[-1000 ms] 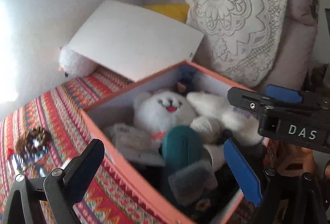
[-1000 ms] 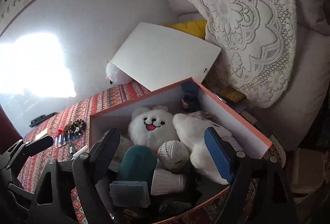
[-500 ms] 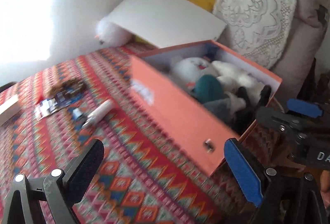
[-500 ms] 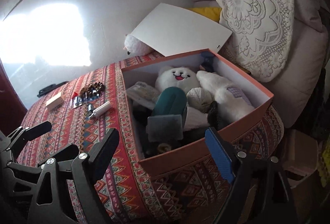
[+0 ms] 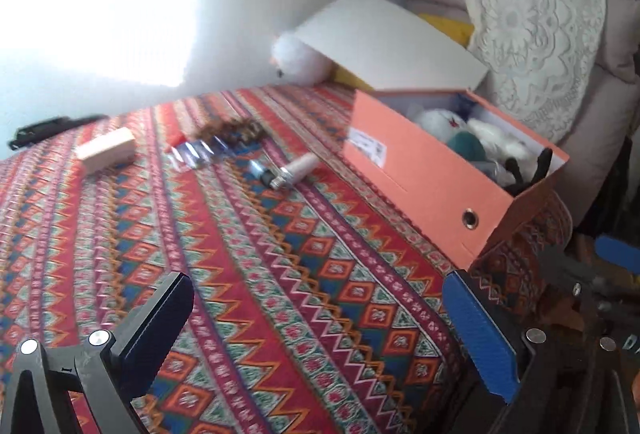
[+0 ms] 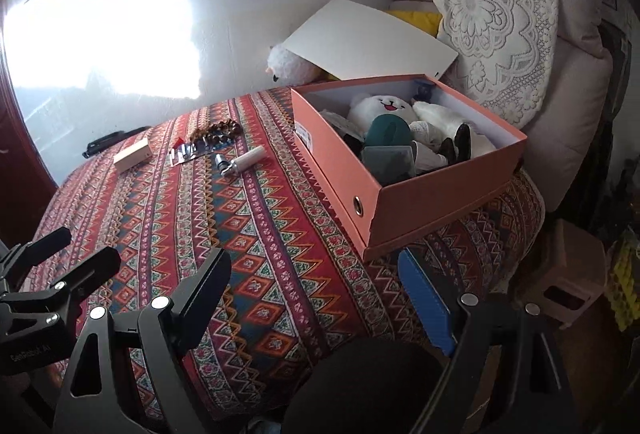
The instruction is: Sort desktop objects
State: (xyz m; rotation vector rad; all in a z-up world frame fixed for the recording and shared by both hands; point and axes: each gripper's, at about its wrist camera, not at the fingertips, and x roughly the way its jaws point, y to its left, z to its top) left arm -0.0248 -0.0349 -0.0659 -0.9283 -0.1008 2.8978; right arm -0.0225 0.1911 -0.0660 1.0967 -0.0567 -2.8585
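Desk [image 6: 280,274] under patterned cloth. Orange box [image 6: 400,194] at far right, open, stuffed with plush toys. Your left gripper [image 5: 316,338] and right gripper [image 6: 316,290] both spread, empty, hovering at near edge. Still loose: wooden block [image 6: 132,155], white tube [image 6: 246,159], packet [image 6: 188,152], beads [image 6: 218,128]. Judged between picks; next, reach far across.

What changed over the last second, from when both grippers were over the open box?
Both grippers backed away from the orange box: the left gripper and right gripper now hang open and empty over the patterned cloth. Nothing was grabbed or released. The toys in the box, the wooden block and the white tube stayed put.
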